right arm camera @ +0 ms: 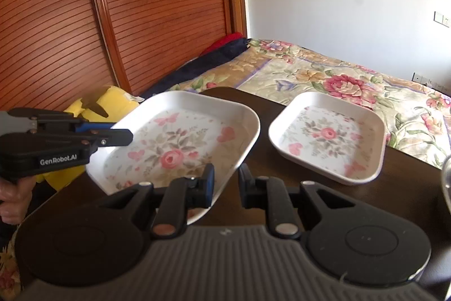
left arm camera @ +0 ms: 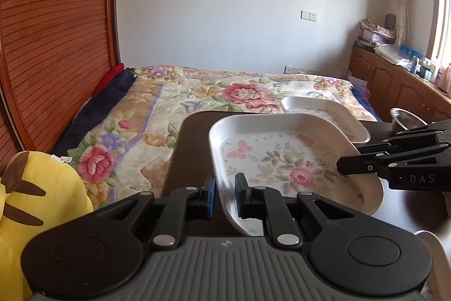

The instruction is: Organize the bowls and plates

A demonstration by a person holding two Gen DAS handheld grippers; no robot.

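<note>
A large white rectangular plate with a rose print sits over the left part of a dark table, its left edge reaching past the table edge. My left gripper is shut on the plate's left rim. My right gripper straddles the opposite rim, open, with a dark gap beside its outer finger. A smaller matching plate lies flat on the table to the right. A metal bowl shows at the far right.
A yellow plush toy lies left of the table. Beyond the table is a bed with a floral blanket. A slatted wooden wardrobe door stands at the left, and low wooden cabinets at the right.
</note>
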